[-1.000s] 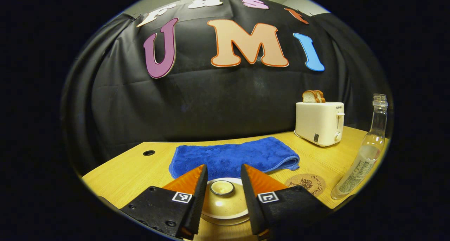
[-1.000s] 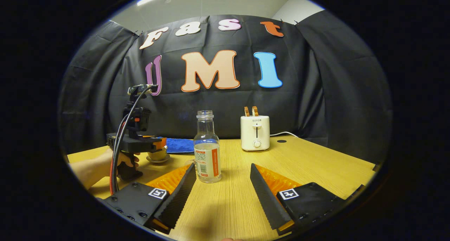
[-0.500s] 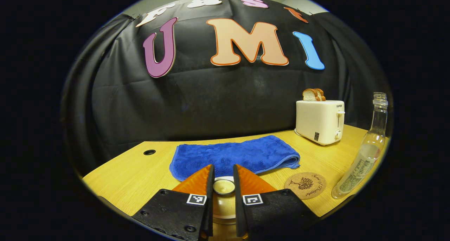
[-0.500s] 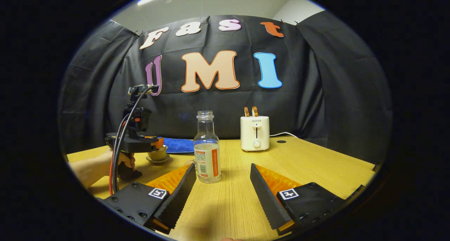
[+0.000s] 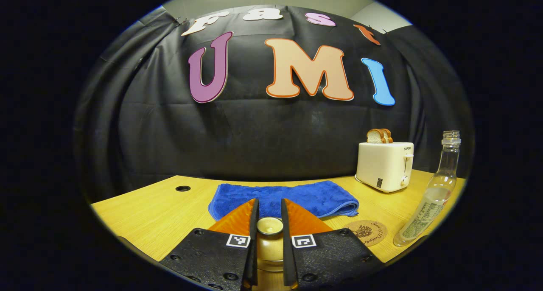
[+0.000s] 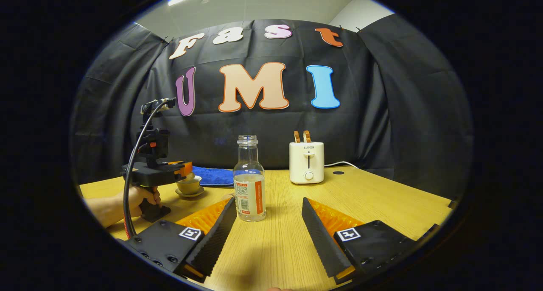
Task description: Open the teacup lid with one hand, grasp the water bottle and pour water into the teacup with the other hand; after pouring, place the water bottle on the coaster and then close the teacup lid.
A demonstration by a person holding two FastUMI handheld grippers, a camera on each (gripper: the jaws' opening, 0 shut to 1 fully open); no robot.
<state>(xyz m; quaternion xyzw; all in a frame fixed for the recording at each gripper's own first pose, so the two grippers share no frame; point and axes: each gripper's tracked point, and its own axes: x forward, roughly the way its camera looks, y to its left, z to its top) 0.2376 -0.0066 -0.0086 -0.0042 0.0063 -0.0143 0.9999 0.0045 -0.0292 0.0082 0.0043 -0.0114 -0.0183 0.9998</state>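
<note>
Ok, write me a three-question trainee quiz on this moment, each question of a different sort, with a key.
1. True or false: the left gripper is shut on the knob of the teacup lid.
2. Multiple choice: the right gripper is A) shut on the water bottle; B) open, short of the bottle; C) resting on the toaster.
3. Fill in: the cork coaster lies bare between the teacup and the ____.

Key
1. True: both fingers press the knob in the left gripper view.
2. B: the bottle stands upright, uncapped, ahead of the open fingers.
3. Water bottle.
</note>
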